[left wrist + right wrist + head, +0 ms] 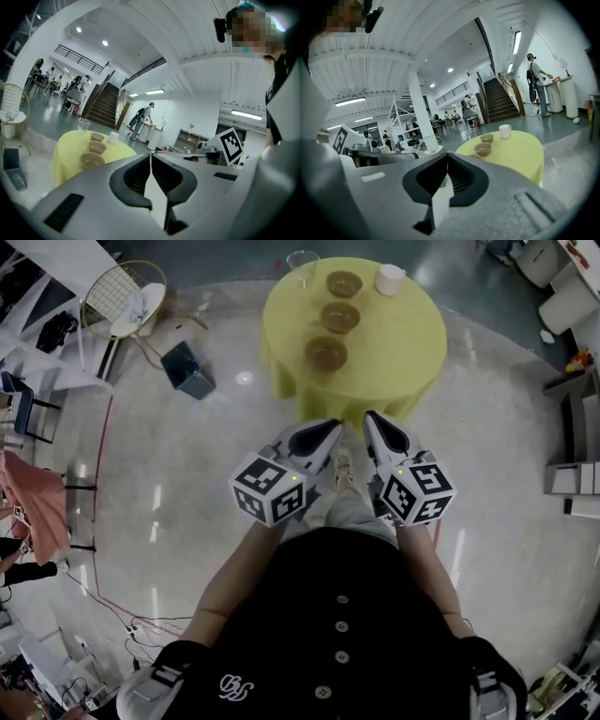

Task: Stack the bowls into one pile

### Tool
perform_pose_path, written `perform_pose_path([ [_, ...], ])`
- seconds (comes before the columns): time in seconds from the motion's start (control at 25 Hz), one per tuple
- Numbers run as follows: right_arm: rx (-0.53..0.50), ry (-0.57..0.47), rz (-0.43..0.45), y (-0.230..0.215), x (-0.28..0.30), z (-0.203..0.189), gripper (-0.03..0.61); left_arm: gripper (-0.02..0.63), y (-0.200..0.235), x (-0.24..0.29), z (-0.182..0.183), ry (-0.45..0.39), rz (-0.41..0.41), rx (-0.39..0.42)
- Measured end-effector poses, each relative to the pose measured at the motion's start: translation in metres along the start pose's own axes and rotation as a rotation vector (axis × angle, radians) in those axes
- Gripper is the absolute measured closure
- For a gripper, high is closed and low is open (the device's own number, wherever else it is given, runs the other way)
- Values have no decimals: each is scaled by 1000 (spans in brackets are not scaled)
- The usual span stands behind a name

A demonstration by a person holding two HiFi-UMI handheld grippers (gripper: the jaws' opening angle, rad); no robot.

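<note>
a: open hall, shiny floor. what's on the round yellow-clothed counter (403, 343)?
b: three small brown bowls (339, 316) in a row, unstacked. probably rigid, light and chippable, so pinch a rim. left claw (330, 430) and right claw (373, 423) are both closed, empty and short of them.

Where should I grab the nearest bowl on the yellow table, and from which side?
Probably take the nearest bowl by its near rim, coming from your side of the table, one jaw inside and one outside. It stands upright and open, its near edge free; the next bowl stands close behind.
</note>
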State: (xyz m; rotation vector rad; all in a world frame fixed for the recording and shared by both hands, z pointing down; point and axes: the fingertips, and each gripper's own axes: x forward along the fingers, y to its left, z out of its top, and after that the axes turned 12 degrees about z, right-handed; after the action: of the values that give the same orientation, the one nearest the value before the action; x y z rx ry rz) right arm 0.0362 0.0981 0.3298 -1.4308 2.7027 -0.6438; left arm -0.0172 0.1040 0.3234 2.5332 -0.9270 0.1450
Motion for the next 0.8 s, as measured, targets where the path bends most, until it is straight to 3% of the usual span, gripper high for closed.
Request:
perform_pose_path([
  [0.4,2,41,78,-91,57,51,574,594,44,94,51,-20,91,-17],
  [0.8,-41,107,165,-145,109,76,574,594,86,155,84,-66,182,-42],
])
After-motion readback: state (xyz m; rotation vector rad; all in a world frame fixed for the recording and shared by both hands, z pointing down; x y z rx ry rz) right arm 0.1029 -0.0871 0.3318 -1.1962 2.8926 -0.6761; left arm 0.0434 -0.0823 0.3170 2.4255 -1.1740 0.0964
